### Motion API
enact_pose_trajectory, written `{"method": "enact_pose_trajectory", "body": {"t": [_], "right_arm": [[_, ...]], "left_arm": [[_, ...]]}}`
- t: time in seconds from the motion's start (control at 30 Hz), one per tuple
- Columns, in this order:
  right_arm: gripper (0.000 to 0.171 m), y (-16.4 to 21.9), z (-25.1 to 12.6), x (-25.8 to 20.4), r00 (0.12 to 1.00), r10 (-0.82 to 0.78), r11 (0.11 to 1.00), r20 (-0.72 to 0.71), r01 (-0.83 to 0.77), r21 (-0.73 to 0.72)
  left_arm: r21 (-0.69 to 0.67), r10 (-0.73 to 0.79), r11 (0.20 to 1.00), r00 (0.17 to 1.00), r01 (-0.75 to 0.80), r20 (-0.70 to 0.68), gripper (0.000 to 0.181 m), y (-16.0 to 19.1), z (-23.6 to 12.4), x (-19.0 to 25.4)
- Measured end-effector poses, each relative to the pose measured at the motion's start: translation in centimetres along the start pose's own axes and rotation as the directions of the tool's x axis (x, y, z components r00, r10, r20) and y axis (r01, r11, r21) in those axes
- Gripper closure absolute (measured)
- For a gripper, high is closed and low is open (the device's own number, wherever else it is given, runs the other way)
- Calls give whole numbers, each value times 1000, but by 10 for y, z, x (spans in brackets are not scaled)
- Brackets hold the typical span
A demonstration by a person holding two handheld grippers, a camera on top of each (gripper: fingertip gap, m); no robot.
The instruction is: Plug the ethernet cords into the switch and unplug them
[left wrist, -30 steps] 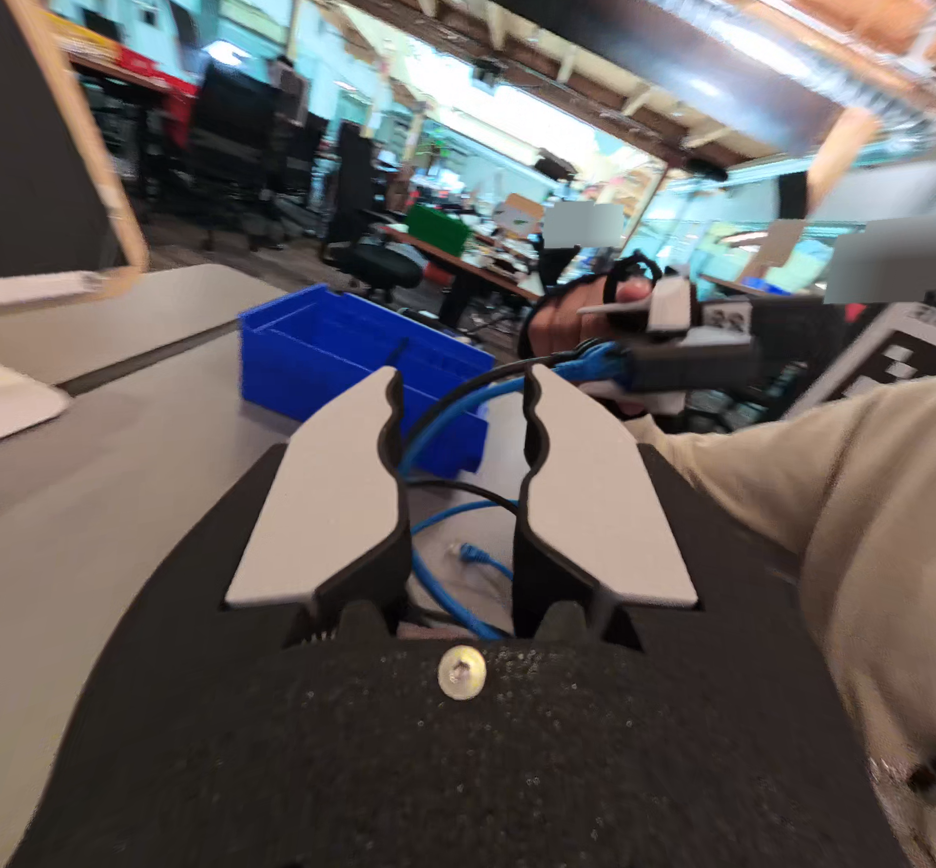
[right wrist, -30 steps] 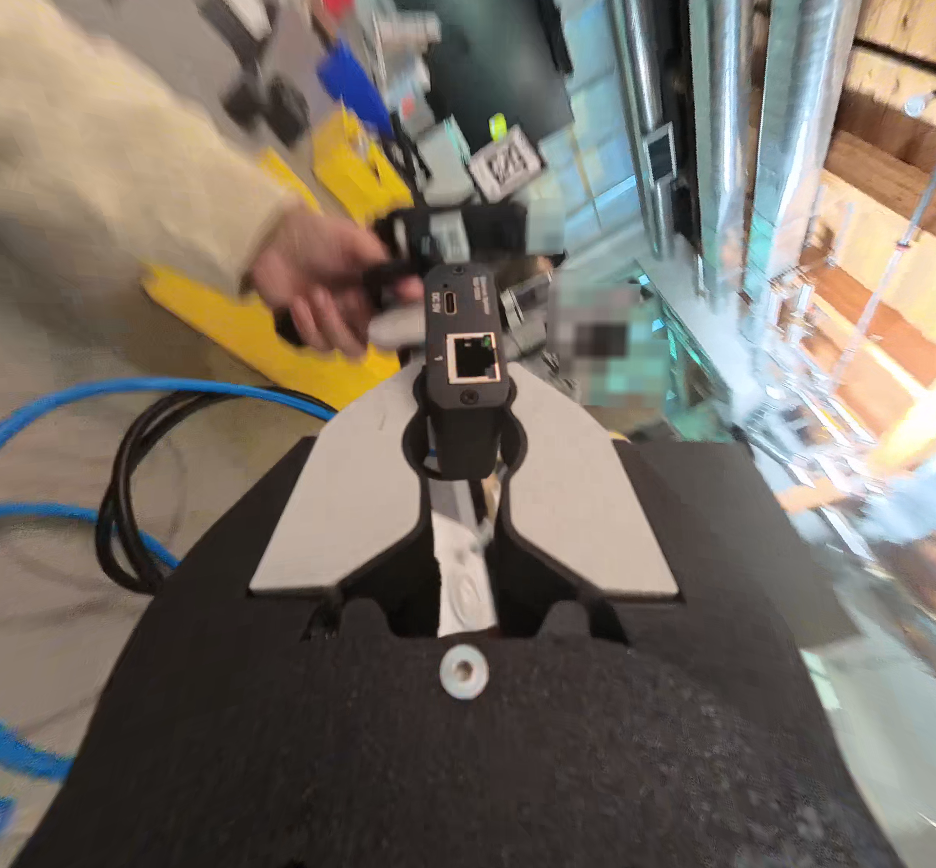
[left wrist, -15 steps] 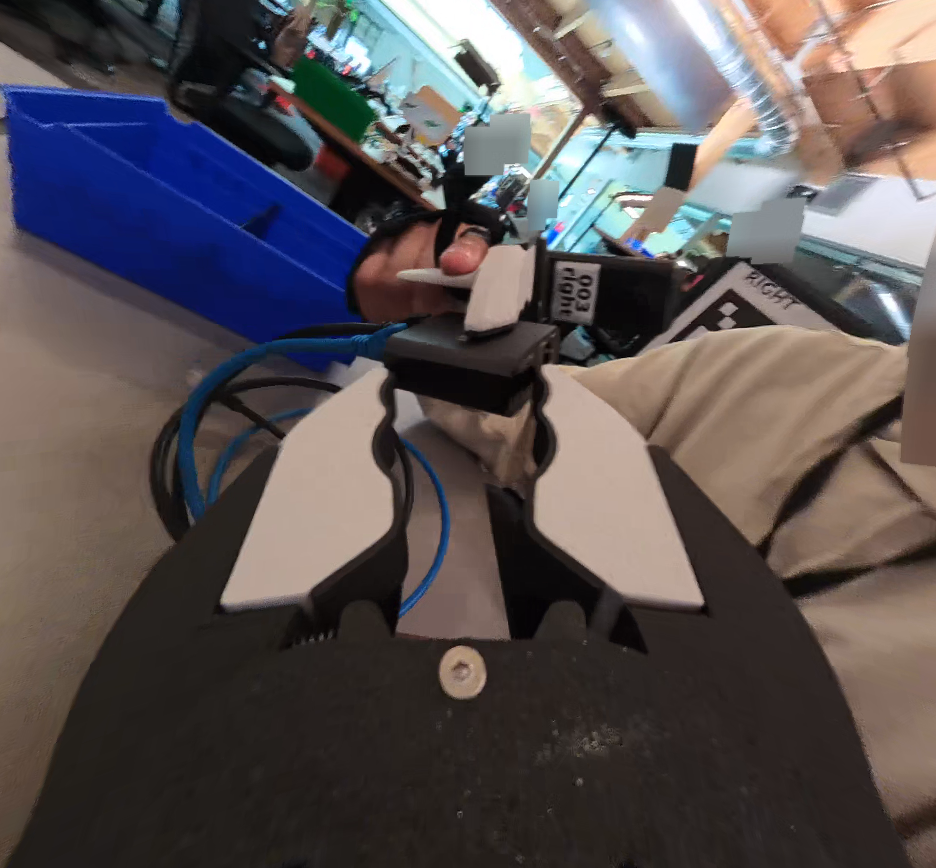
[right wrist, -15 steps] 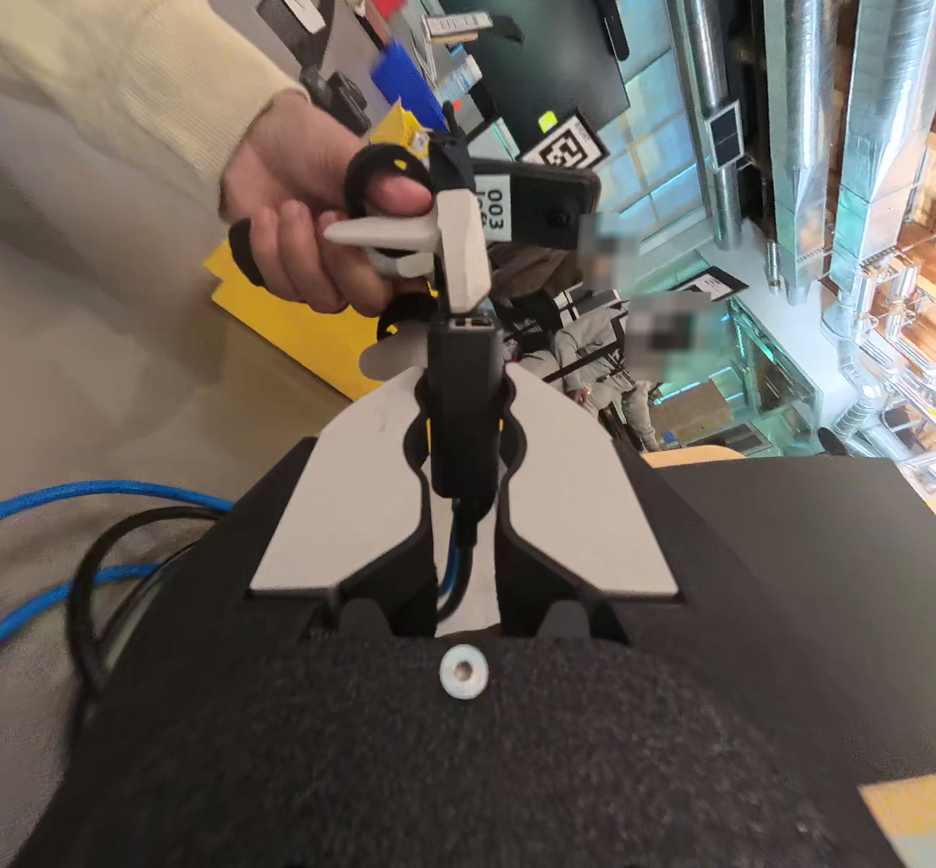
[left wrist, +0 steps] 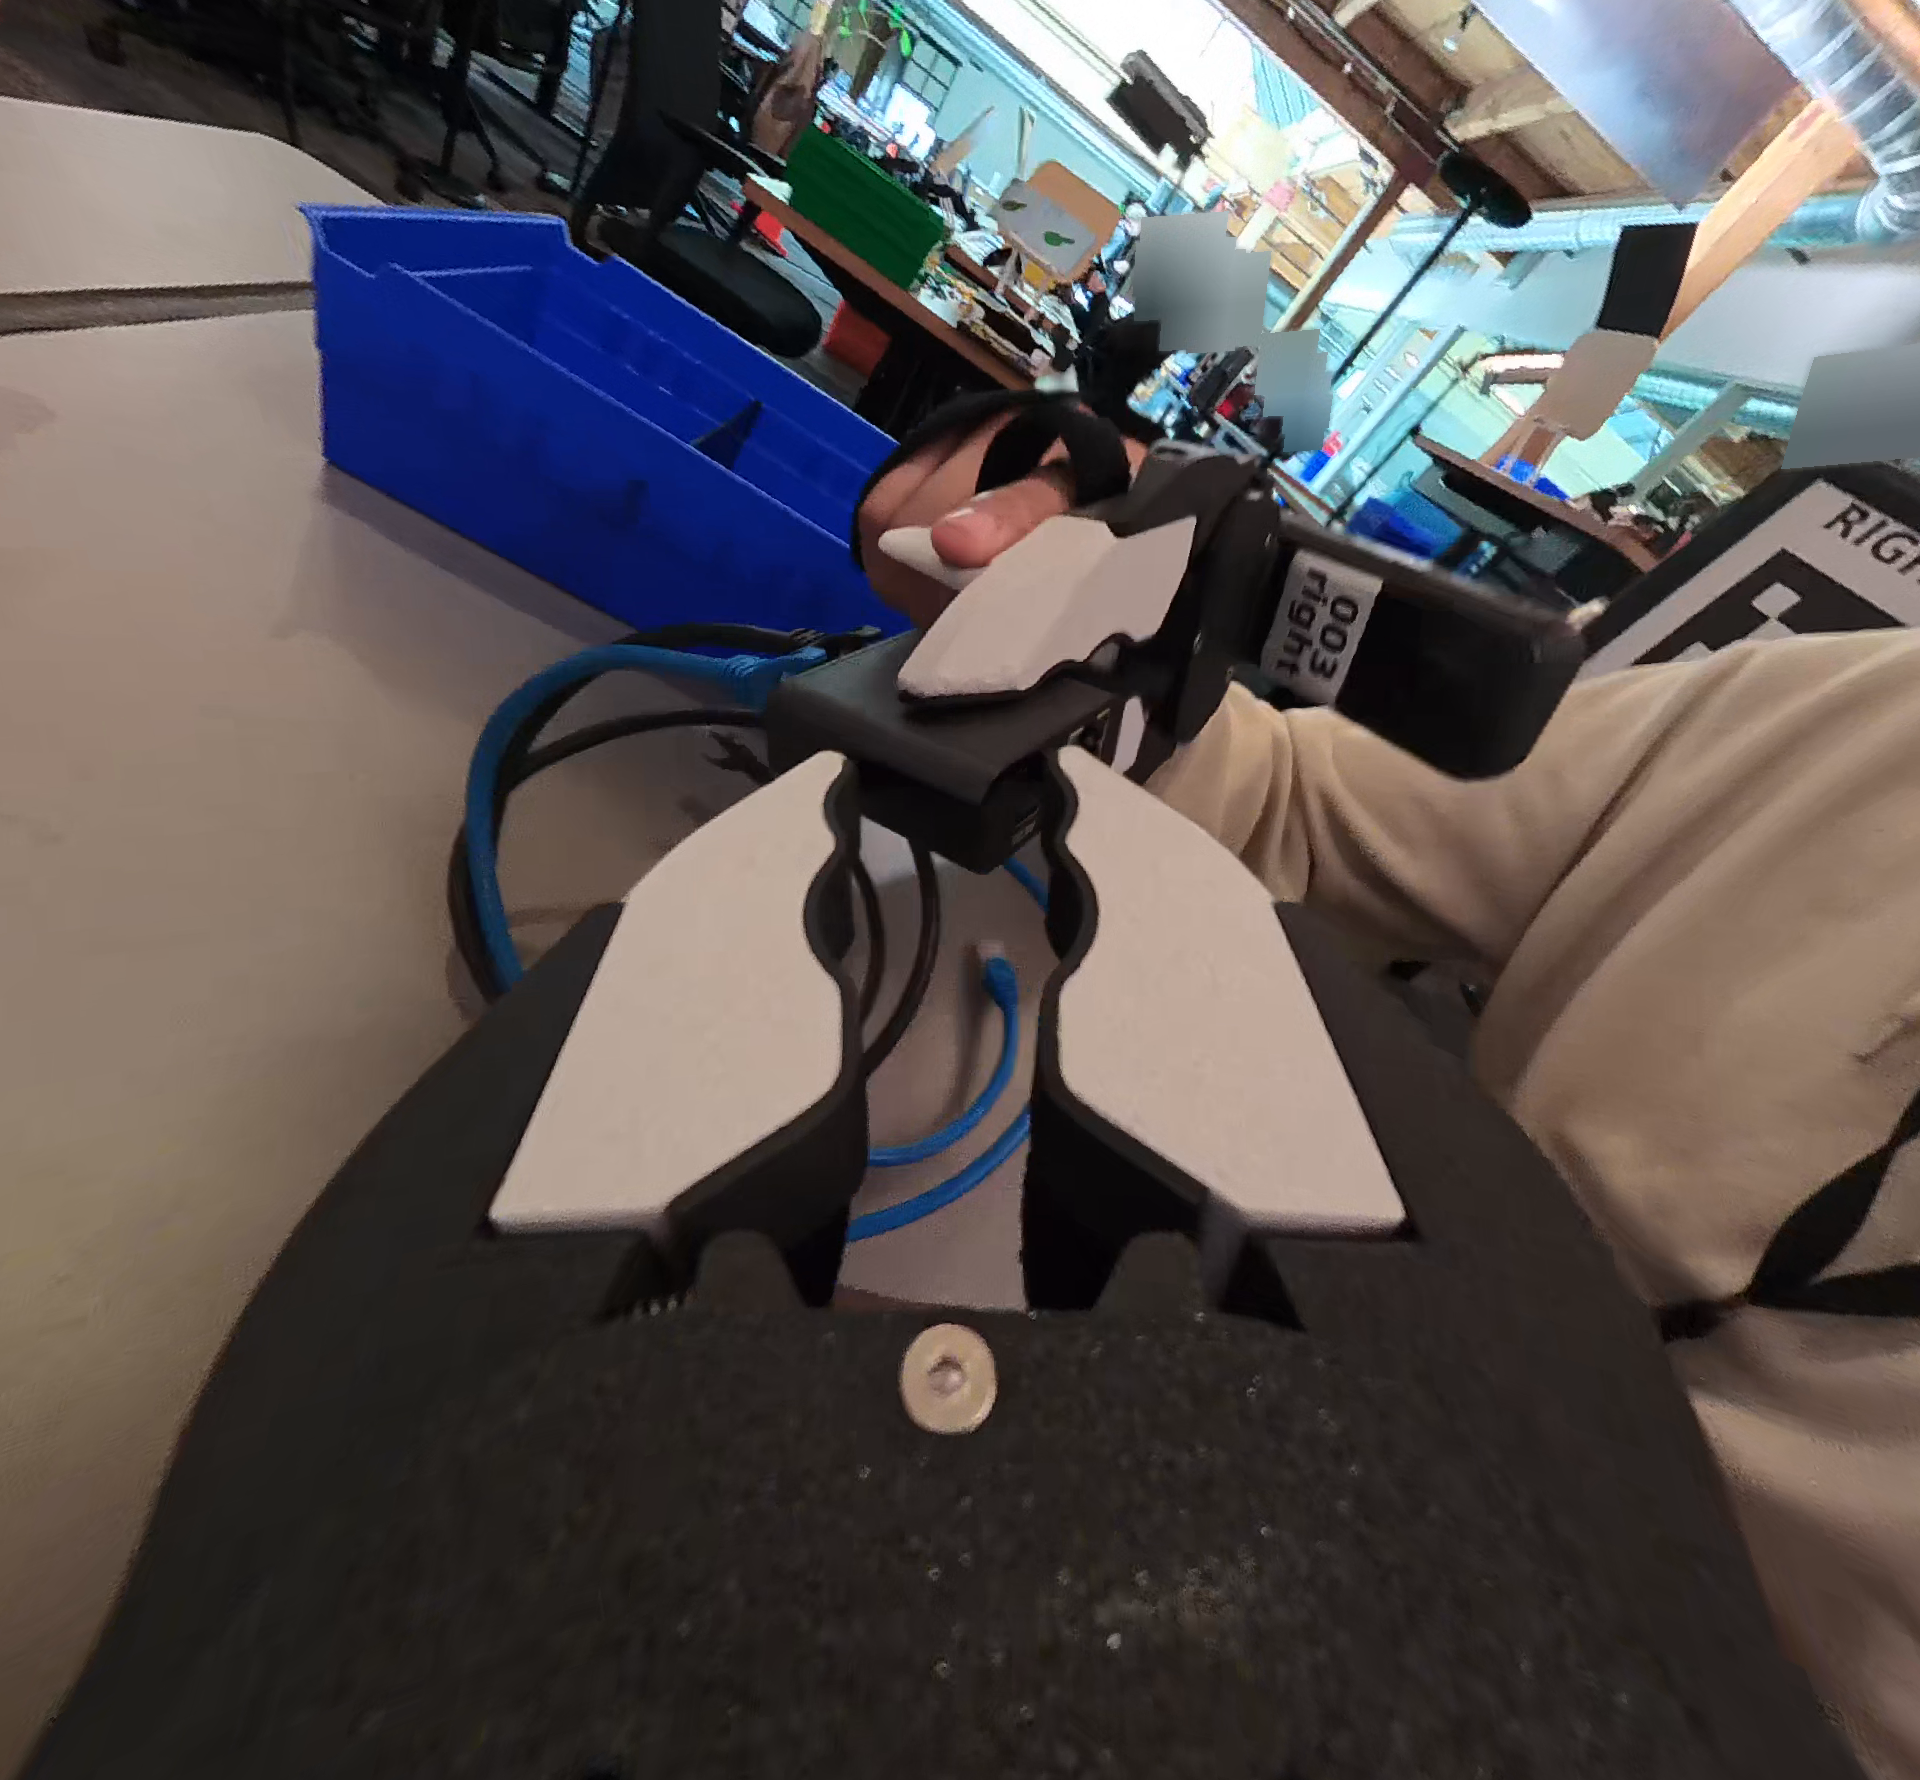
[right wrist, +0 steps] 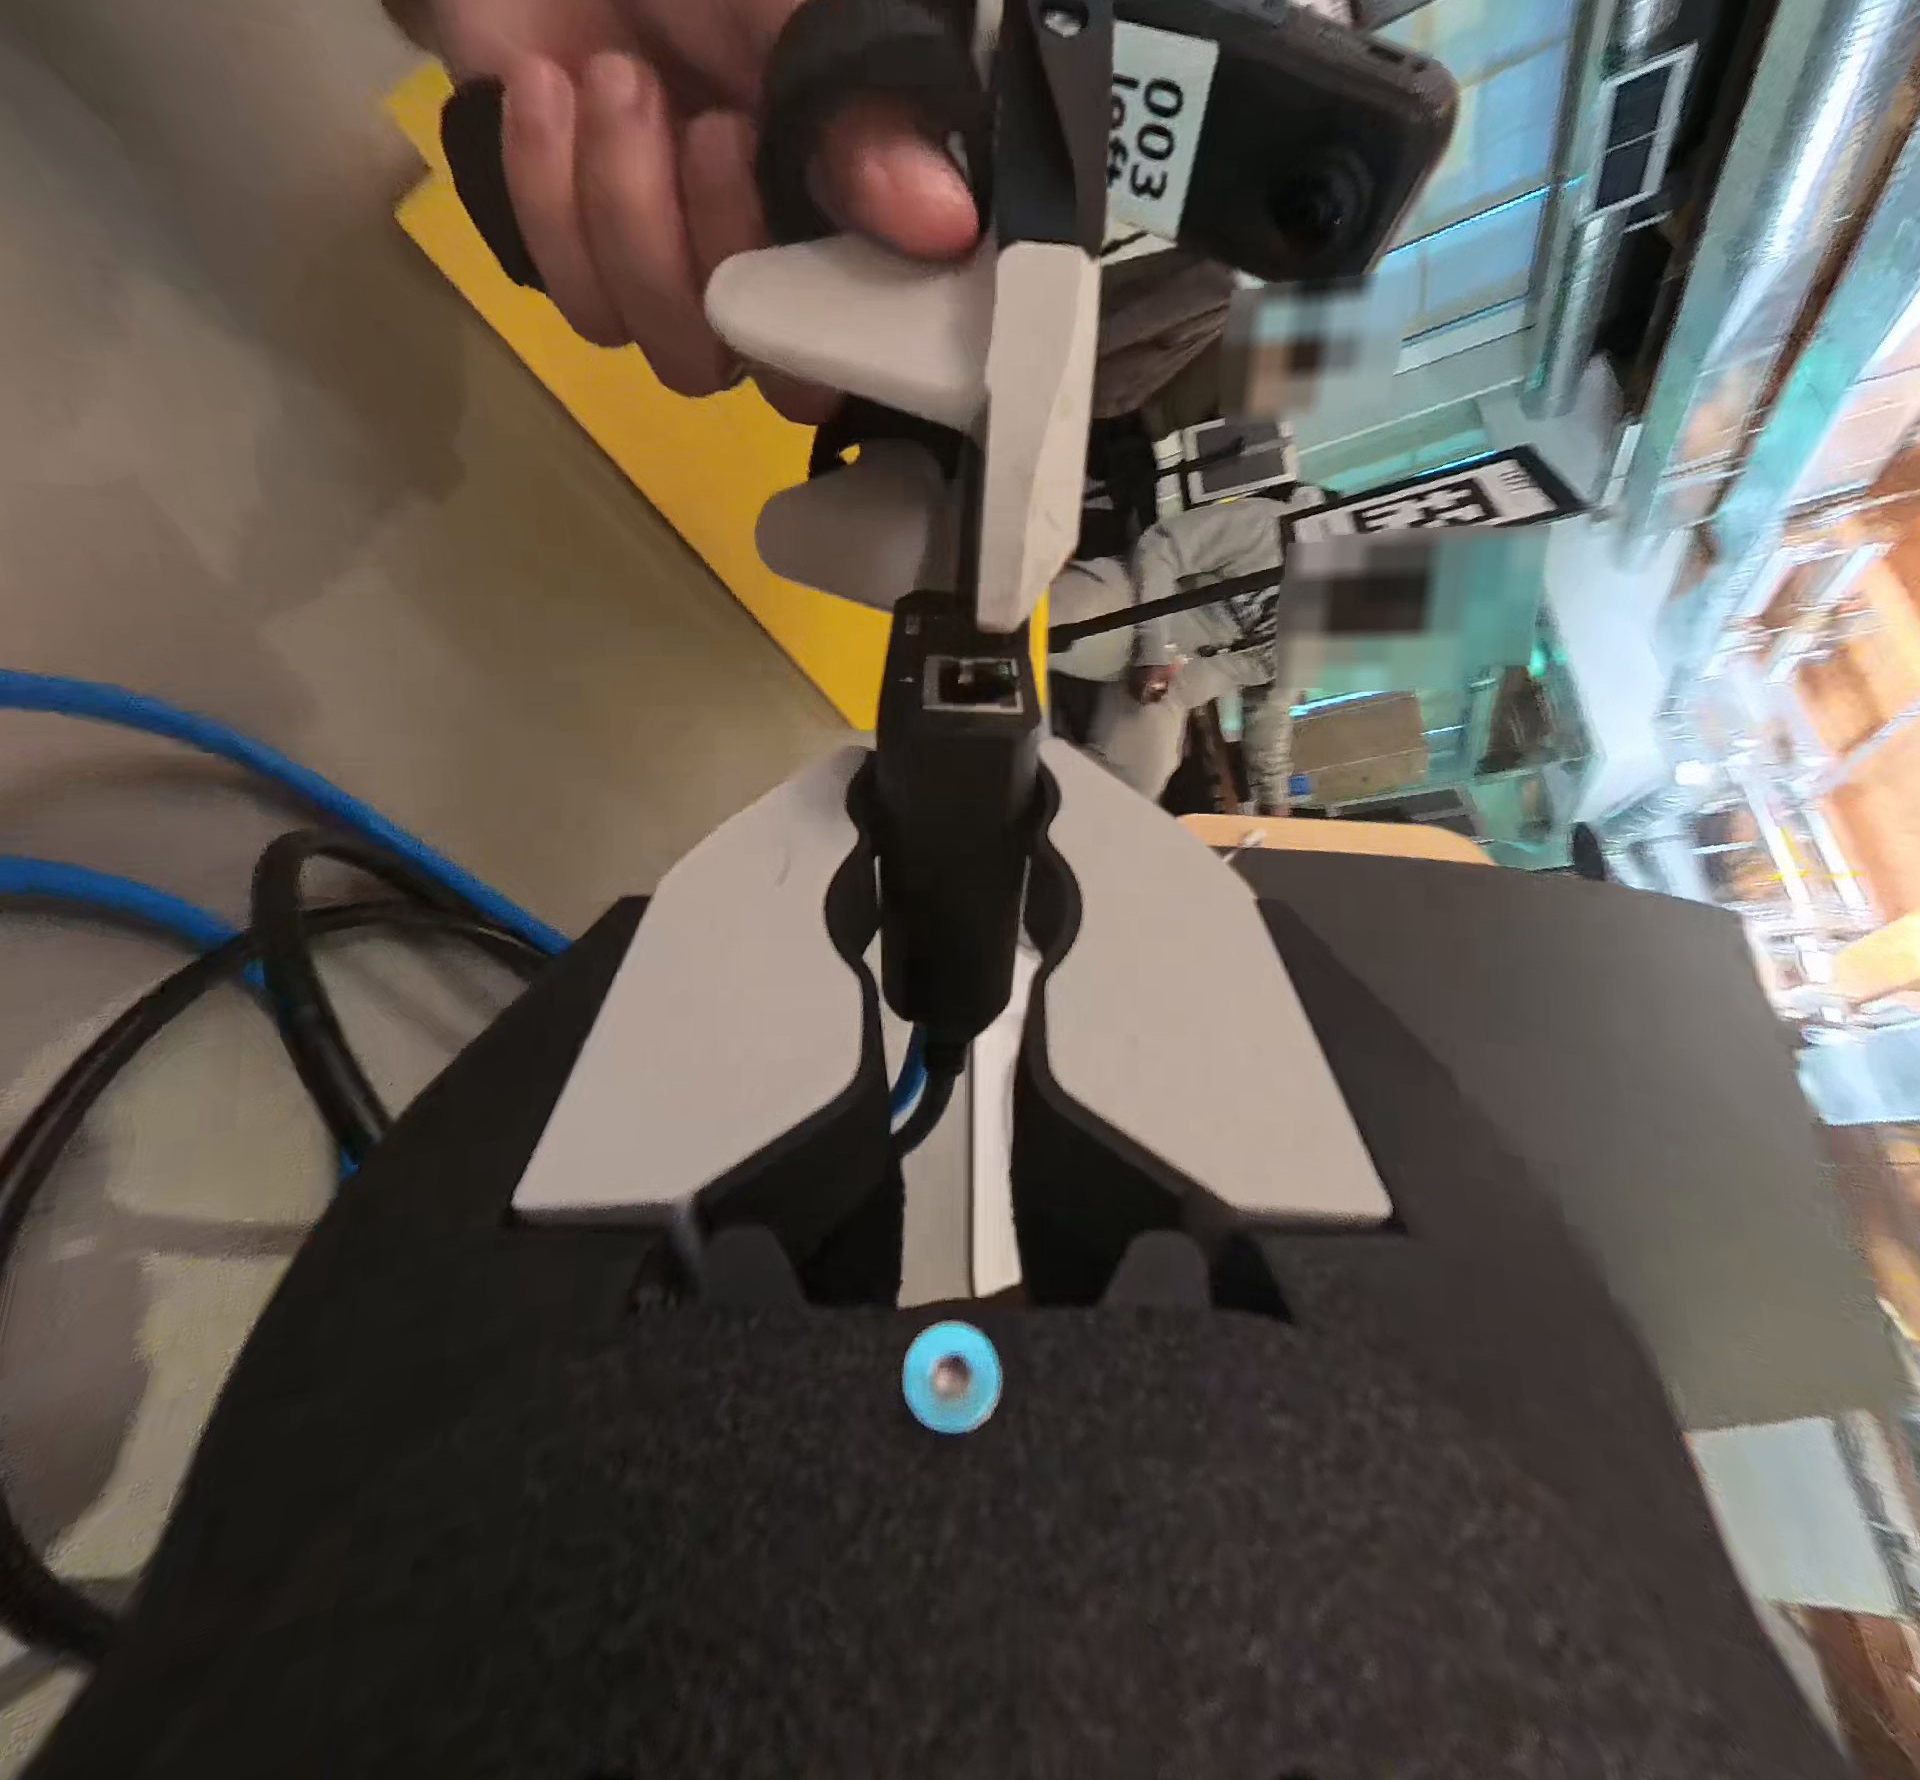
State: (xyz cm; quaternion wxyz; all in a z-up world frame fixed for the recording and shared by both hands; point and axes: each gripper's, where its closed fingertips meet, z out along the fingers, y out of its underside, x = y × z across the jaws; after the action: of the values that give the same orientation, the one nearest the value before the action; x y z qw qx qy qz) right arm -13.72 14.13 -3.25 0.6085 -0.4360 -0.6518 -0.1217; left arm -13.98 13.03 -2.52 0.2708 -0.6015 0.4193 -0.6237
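Observation:
The switch (left wrist: pixel 883 743) is a small black box held in the air. My right gripper (right wrist: pixel 956 785) is shut on its body (right wrist: pixel 951 878), with an empty port (right wrist: pixel 971 683) facing away. My left gripper (left wrist: pixel 951 785) has its jaws against the sides of the switch's port end. The right gripper also shows in the left wrist view, where one of its fingers (left wrist: pixel 1039 608) lies on top of the switch. A blue ethernet cord (left wrist: pixel 499 795) and a black cord (left wrist: pixel 457 899) run into the switch's other end. A loose blue plug (left wrist: pixel 992 967) lies on the table below.
A blue bin (left wrist: pixel 540 400) stands on the grey table (left wrist: pixel 208 795) at the far left. A flat yellow object (right wrist: pixel 644 400) lies on the table behind the left hand. Cord loops (right wrist: pixel 312 982) lie at the left. A beige sleeve (left wrist: pixel 1558 899) fills the right side.
My left gripper has moved up to the switch, and its jaws have narrowed around the port end. The right gripper has kept hold of the switch throughout.

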Motion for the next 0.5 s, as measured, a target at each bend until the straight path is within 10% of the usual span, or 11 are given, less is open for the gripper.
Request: {"method": "enact_pose_trajectory", "body": {"t": [0.2, 0.5], "right_arm": [[147, 42, 14, 1, 983, -11, 999, -181, 2, -48], [147, 51, 7, -36, 933, -56, 998, -356, 50, -26]], "left_arm": [[59, -41, 998, 958, 25, 283, 142, 4, -36, 1], [124, -154, 988, 672, 93, 724, 139, 165, -121, 42]]}}
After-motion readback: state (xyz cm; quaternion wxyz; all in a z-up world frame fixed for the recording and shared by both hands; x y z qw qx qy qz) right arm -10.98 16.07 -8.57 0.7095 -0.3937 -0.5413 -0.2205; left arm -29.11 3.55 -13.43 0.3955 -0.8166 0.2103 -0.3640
